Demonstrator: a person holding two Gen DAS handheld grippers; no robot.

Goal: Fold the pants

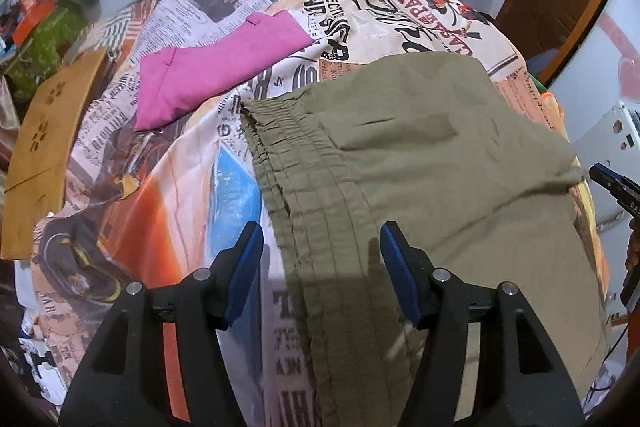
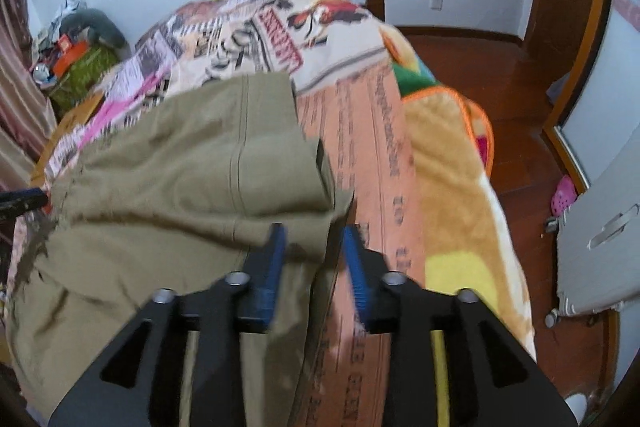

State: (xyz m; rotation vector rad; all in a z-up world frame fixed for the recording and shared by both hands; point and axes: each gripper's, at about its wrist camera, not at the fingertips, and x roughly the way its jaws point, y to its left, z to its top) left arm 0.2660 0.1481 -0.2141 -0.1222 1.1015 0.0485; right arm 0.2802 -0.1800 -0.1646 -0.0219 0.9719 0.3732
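On the bed [image 1: 192, 187] with its newspaper-print cover, a folded pink cloth [image 1: 216, 71] lies left of the olive pants [image 1: 440, 163], whose elastic waistband sits between the wide-open jaws of the left gripper [image 1: 320, 247], while the right gripper [image 2: 314, 247] hangs part-open over their right edge, gripping nothing.

Left wrist view: close above bed's printed cover [image 1: 192, 187], tilted steeply down, facing far wall; olive pants [image 1: 420, 155] ahead-right. Right wrist view: close above pants [image 2: 180, 187] right edge, tilted down, facing same wall; wooden floor [image 2: 480, 67] right of pants. Both views share pants, cover [image 2: 360, 131], wall.
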